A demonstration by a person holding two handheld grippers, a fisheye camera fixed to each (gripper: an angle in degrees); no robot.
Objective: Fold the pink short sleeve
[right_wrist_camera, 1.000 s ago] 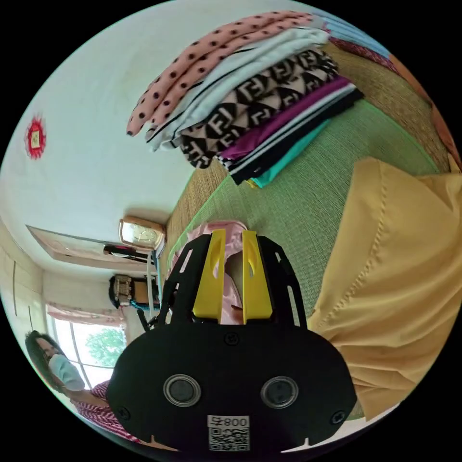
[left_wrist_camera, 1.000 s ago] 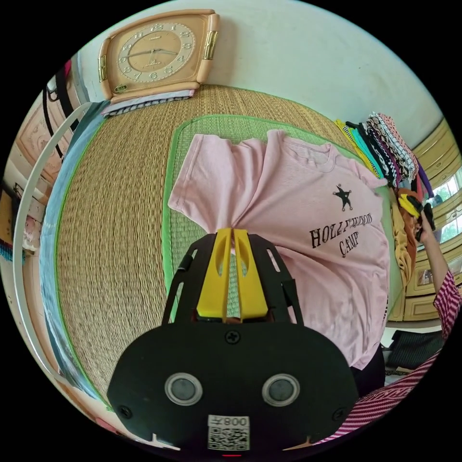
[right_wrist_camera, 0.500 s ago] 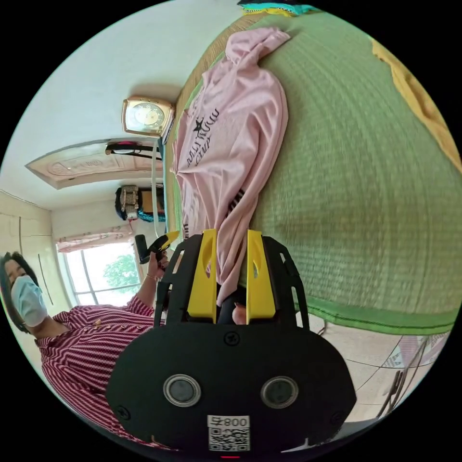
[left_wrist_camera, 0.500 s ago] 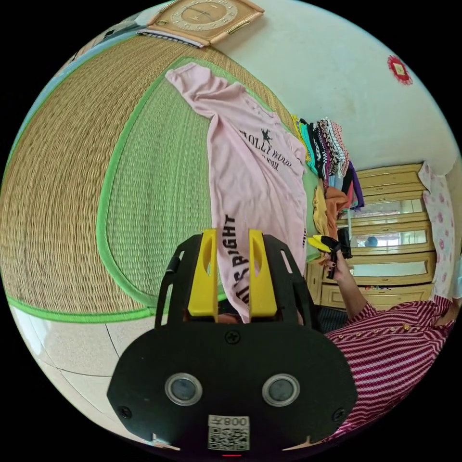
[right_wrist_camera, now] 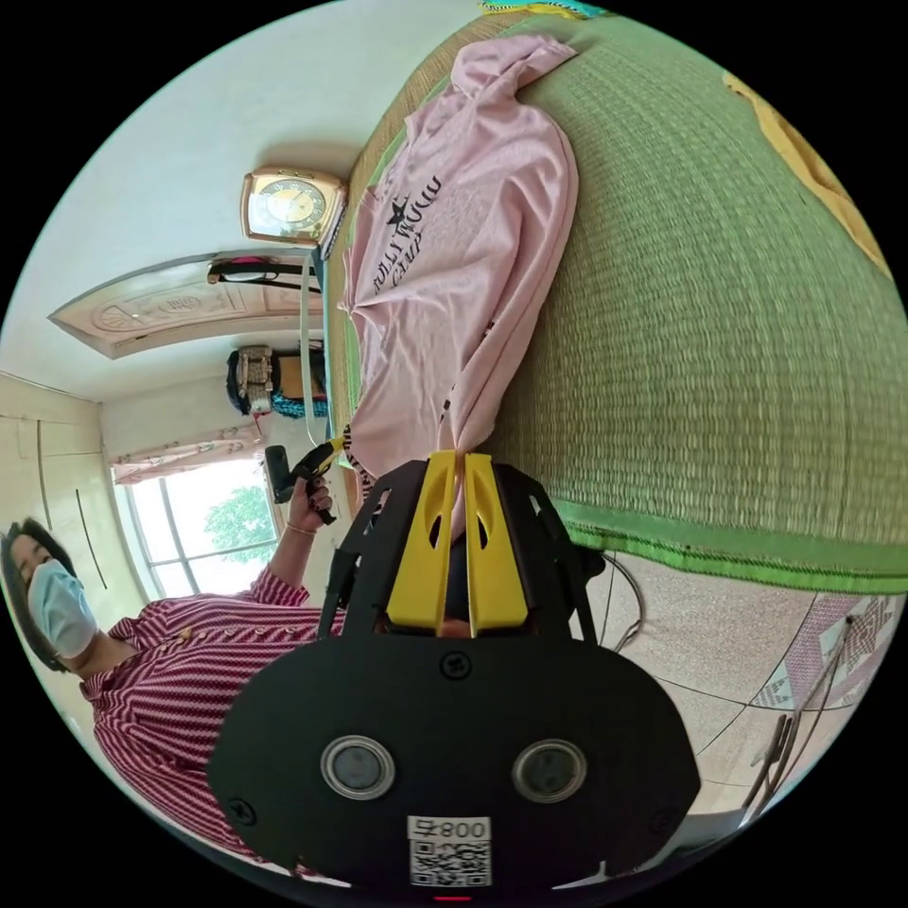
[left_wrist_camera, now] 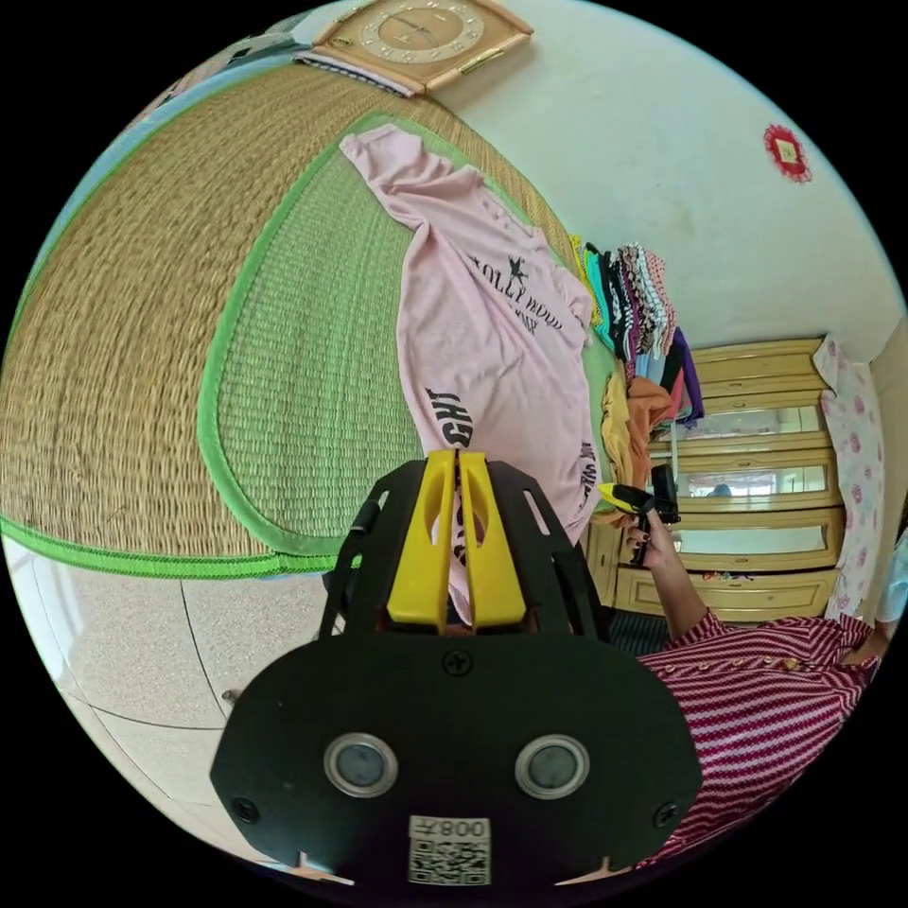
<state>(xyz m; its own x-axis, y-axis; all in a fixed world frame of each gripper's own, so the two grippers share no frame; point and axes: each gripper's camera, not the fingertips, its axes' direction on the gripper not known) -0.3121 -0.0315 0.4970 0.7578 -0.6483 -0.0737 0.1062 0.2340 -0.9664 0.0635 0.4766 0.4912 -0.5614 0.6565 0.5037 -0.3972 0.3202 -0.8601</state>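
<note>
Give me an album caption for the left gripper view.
Left claw shut on the pink shirt hem over a green mat.

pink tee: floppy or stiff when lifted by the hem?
Likely floppy: the pink tee bunches into a narrow gather at the left gripper. Probably light: thin cloth lies draped on the green mat, pinched by the right gripper.

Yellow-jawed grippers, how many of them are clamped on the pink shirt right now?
2. The left gripper is shut on the hem of the pink short-sleeve shirt near the green woven mat's edge; the right gripper pinches the hem's other corner.
</note>
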